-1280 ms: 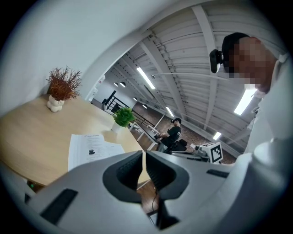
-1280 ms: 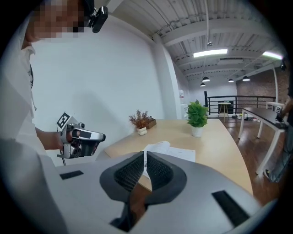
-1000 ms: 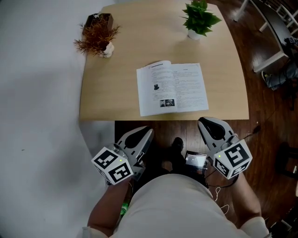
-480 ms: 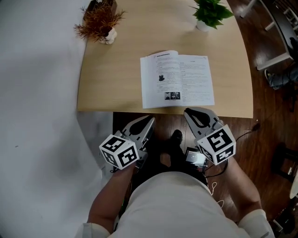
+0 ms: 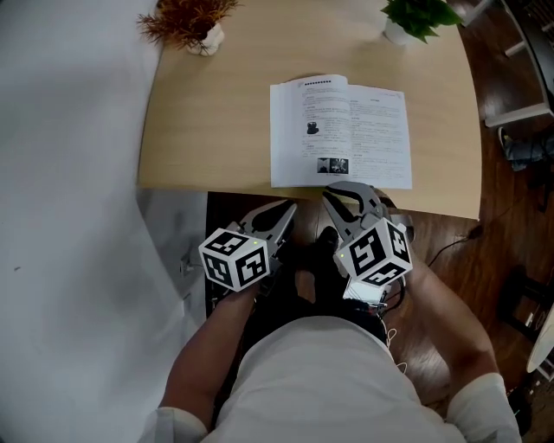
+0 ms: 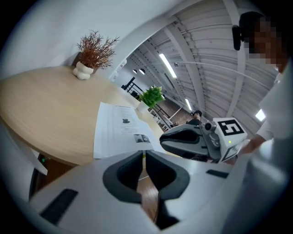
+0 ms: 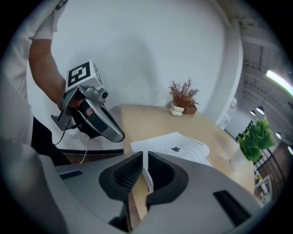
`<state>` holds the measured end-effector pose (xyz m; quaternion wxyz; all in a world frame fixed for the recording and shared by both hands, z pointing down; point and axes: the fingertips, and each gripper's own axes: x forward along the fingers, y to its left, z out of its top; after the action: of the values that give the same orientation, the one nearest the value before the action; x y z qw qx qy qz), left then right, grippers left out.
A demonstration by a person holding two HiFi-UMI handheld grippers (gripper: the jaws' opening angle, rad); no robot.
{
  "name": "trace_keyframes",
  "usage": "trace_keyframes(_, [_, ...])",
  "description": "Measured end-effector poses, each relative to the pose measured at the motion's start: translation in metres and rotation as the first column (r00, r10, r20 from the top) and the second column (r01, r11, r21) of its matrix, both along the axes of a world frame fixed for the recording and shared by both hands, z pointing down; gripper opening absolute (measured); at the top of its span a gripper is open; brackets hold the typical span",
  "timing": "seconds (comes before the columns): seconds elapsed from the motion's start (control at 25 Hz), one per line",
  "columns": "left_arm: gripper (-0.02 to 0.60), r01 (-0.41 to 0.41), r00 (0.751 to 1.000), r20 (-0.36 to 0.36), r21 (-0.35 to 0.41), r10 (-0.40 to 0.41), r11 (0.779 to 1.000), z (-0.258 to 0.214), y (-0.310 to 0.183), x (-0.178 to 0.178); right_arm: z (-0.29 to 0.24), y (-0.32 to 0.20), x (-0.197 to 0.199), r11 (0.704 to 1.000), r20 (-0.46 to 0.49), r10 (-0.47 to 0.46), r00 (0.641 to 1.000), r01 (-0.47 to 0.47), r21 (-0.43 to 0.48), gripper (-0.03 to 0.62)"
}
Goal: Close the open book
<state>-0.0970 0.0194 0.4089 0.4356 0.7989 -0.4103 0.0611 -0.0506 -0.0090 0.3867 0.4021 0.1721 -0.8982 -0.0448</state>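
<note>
- Since a second ago both my grippers have drawn in toward the table's near edge. The right gripper now shows against the open book's near edge, and the left gripper is just below the rim.
- Both pairs of jaws are together, with nothing between them.
- The book lies flat, open and untouched, so closing hasn't begun.
- Page print is too small to read. The marker cubes carry patterns only.

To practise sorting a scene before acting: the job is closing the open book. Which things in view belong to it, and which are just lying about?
Job: open book on the wooden table; left tool and right tool, both shut and empty.
Lying about: dried plant in a white vase; green potted plant.
</note>
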Motion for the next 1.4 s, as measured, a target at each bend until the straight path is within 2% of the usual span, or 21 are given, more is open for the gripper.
trace_keyframes(0.04, [-0.002, -0.001, 1.000, 0.001, -0.006, 0.001, 1.000, 0.004, 0.000, -0.001, 0.005, 0.000, -0.006, 0.999, -0.023, -0.032, 0.999, 0.032, 0.016, 0.028])
trace_keyframes(0.2, [-0.002, -0.005, 1.000, -0.001, -0.026, 0.005, 1.000, 0.016, 0.000, -0.003, 0.026, 0.002, -0.026, 0.986, -0.113, -0.152, 0.982, 0.158, 0.049, 0.041])
trace_keyframes(0.36, [-0.002, -0.004, 1.000, -0.006, -0.045, 0.004, 0.999, 0.026, 0.001, -0.008, 0.045, 0.006, -0.041, 0.955, -0.216, -0.265, 0.940, 0.287, 0.076, 0.054])
trace_keyframes(0.44, [-0.002, -0.003, 1.000, -0.012, -0.052, 0.002, 0.999, 0.029, 0.002, -0.010, 0.052, 0.005, -0.046, 0.944, -0.255, -0.291, 0.922, 0.320, 0.079, 0.054])
trace_keyframes(0.8, [-0.002, -0.004, 0.999, -0.042, -0.065, 0.001, 0.998, 0.036, 0.005, -0.016, 0.077, -0.002, -0.058, 0.927, -0.389, -0.323, 0.863, 0.371, 0.051, 0.054])
trace_keyframes(1.4, [-0.002, -0.017, 0.997, -0.071, -0.066, 0.012, 0.998, 0.037, 0.006, -0.017, 0.084, -0.002, -0.057, 0.930, -0.433, -0.306, 0.848, 0.363, 0.054, 0.054])
